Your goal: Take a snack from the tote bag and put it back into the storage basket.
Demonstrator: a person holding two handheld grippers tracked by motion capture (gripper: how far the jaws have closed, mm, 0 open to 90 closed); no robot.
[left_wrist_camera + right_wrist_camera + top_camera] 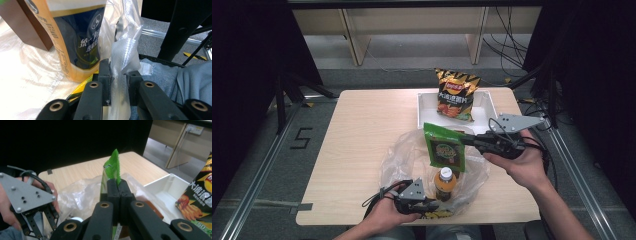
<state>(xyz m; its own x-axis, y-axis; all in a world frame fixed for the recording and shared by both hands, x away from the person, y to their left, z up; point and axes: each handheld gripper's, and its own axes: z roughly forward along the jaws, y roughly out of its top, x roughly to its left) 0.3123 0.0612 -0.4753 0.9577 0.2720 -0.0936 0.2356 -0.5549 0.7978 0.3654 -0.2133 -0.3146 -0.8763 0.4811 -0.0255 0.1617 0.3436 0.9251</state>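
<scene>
The right claw is pinching the top edge of the green snack packet, holding it upright above the clear plastic bag; the left claw is clamping a fold of that bag's rim at the near edge of the bench. The orange drink bottle is standing inside the bag; a chip bag is leaning in the white tray. The risk — the packet is hanging by a thin seam and may slip free; it could also catch the film and topple the bottle.
</scene>
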